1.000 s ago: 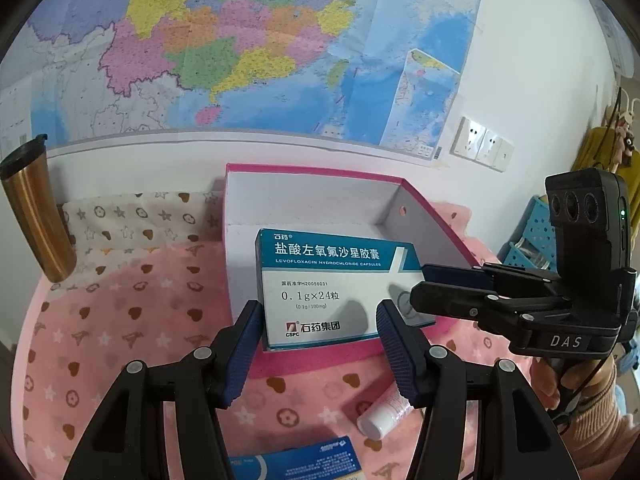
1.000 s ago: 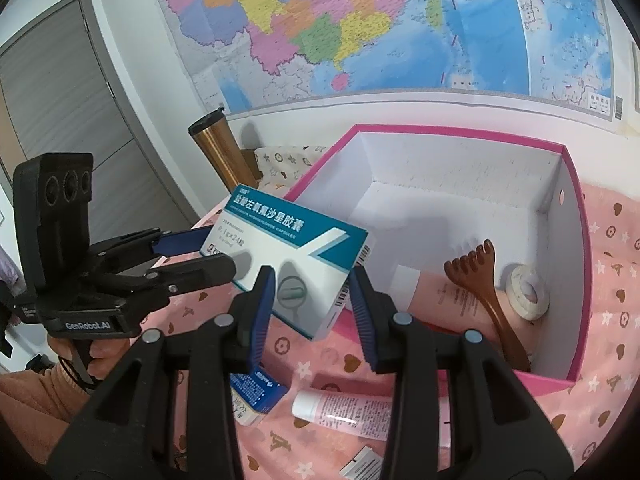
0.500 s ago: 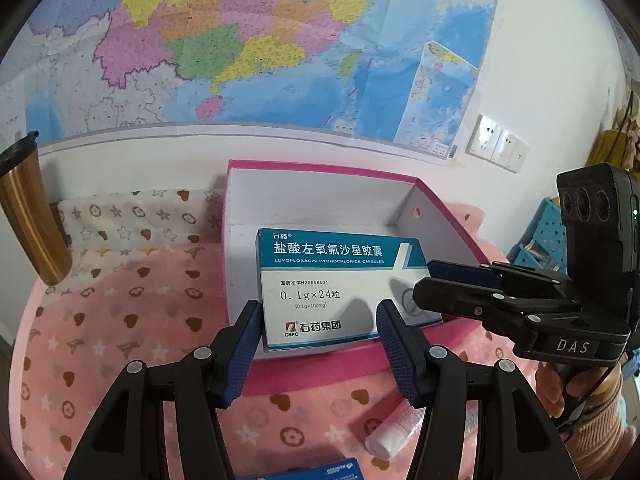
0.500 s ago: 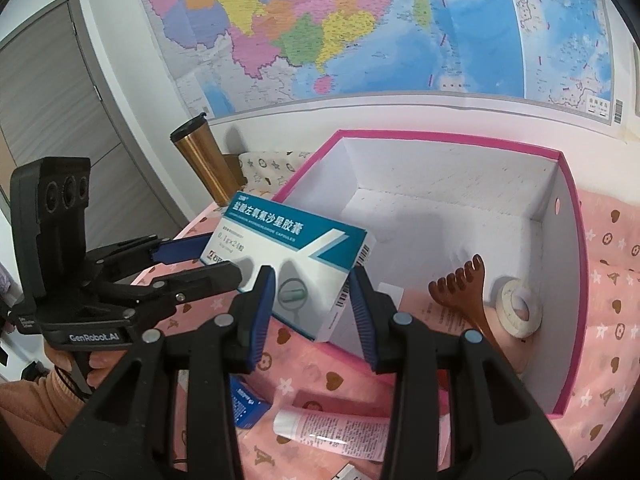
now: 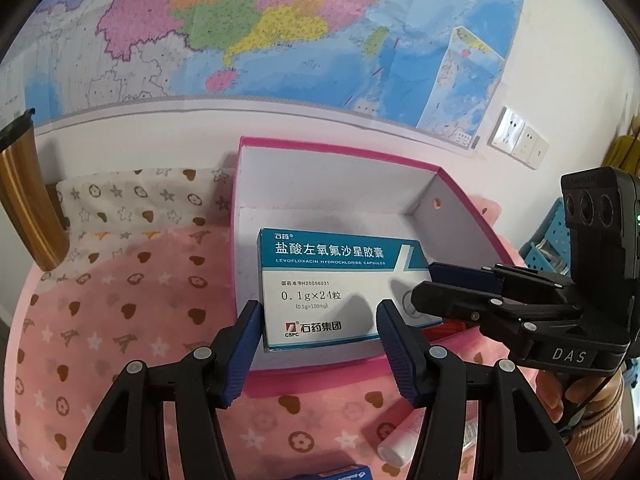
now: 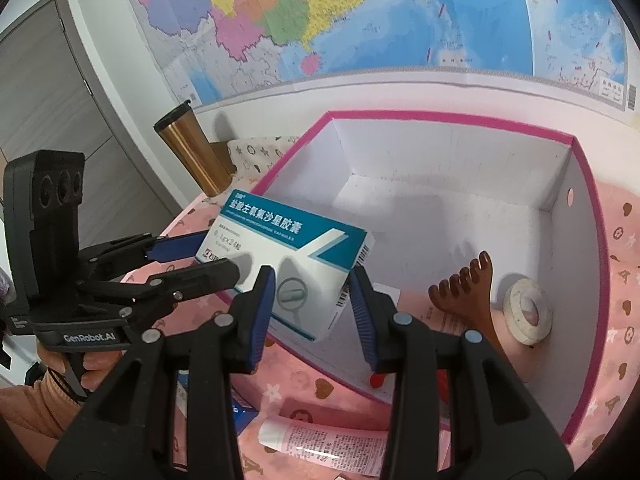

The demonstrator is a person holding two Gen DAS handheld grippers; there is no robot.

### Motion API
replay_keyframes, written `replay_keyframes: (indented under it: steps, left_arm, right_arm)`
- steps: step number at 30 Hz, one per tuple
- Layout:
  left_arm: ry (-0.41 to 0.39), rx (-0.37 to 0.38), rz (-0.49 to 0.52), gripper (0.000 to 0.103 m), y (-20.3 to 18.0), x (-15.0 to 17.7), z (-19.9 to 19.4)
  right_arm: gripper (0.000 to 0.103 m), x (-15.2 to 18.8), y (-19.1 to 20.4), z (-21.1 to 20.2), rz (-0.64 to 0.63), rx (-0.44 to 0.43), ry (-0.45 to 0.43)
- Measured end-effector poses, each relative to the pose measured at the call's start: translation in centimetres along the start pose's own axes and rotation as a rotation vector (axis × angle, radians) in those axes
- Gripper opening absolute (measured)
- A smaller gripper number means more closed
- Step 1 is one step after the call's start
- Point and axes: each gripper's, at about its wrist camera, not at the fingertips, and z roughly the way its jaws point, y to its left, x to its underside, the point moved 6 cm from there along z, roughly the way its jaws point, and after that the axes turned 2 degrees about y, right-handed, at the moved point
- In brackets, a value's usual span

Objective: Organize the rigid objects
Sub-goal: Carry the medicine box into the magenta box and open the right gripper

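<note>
A white and teal medicine box [image 5: 332, 280] hangs over the front left part of the open pink-rimmed storage box [image 5: 336, 156]. My left gripper [image 5: 319, 332] is shut on its long sides. My right gripper [image 6: 313, 300] is shut on the barcode end of the same medicine box [image 6: 288, 252]. In the left wrist view the right gripper [image 5: 424, 284] comes in from the right. In the right wrist view the left gripper [image 6: 208, 260] comes in from the left. Inside the storage box [image 6: 440, 114] lie a wooden massage comb [image 6: 468, 296] and a tape roll [image 6: 528, 312].
A white and pink tube [image 6: 320, 440] and a small blue box [image 6: 240, 412] lie on the pink patterned cloth in front of the storage box. A gold tumbler [image 6: 192, 152] stands at the back left by the wall. A map covers the wall behind.
Both grippers have carried the medicine box forward and a little down, so it now hangs further over the storage box's inside. Neither grip has changed.
</note>
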Motion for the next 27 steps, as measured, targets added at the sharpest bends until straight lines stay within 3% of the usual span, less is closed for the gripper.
replay_keyframes:
  steps: [13, 27]
  left_arm:
    - [0.011, -0.028, -0.012, 0.06, 0.3, -0.4, 0.7]
    - [-0.028, -0.031, 0.012, 0.06, -0.3, 0.1, -0.4]
  right_arm:
    - [0.041, 0.6, -1.3, 2.9, 0.036, 0.008, 0.088]
    - [0.041, 1.3, -1.5, 2.5, 0.041, 0.008, 0.075]
